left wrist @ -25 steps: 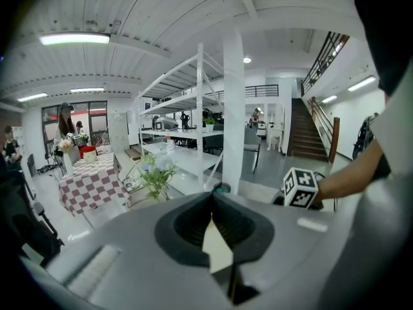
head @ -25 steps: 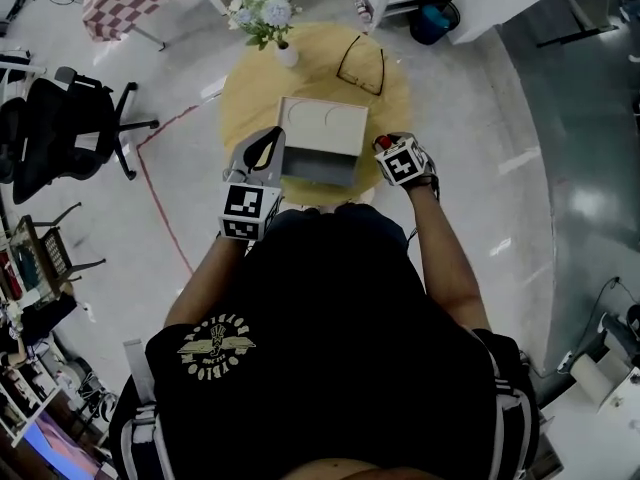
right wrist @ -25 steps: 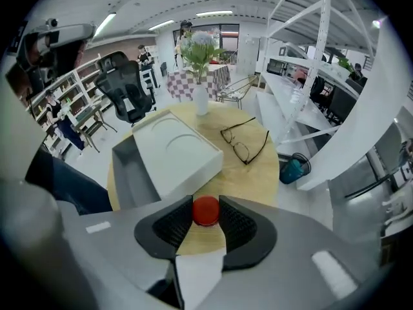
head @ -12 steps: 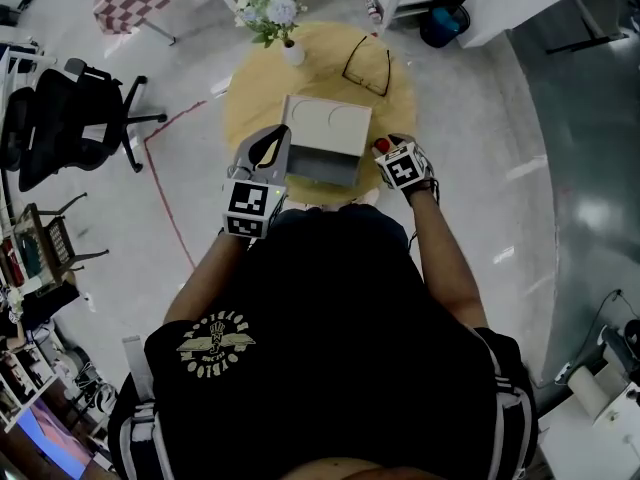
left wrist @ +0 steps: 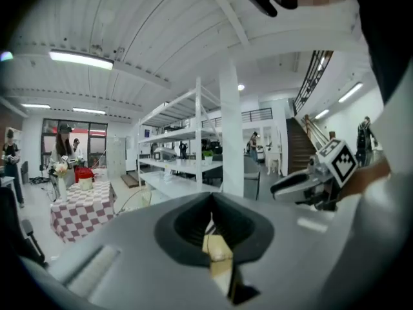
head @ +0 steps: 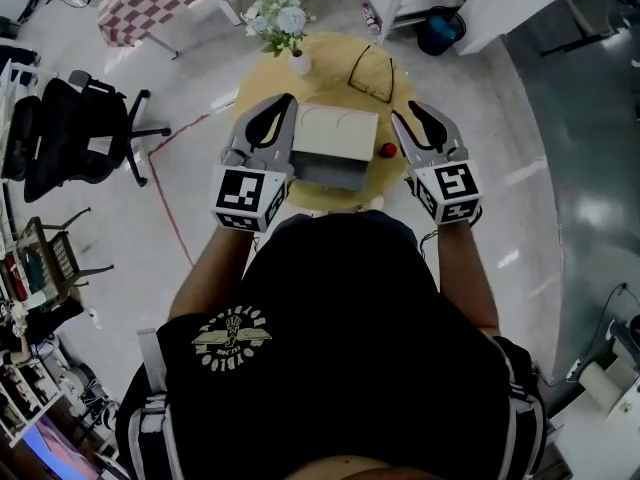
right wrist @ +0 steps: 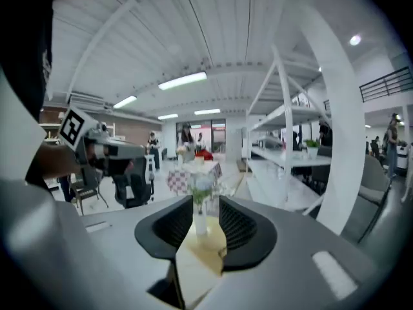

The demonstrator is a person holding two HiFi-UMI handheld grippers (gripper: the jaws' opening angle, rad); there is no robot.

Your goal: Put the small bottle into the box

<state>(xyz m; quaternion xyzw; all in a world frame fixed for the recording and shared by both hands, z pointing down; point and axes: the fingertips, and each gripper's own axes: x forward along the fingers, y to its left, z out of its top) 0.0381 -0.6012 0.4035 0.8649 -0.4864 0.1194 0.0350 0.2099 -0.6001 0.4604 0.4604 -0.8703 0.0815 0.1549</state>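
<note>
Hovering mid-frame: left gripper [head: 283, 103] shut, empty; right gripper [head: 404, 110] wide, jaws just narrowing, nothing between. Could topple small red-capped bottle [head: 388, 150] just right of beige cardboard box [head: 330, 173] on a careless descent.

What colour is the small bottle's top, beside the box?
Red. The small bottle shows best in the head view, right of the box.

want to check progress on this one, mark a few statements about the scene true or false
The small bottle stands on the table, right of the box: true.
The right gripper holds the bottle: false; its jaws stand apart and empty, having just closed a little.
A vase of flowers stands on the table: true.
The box lies on the floor: false; it is on the table.
</note>
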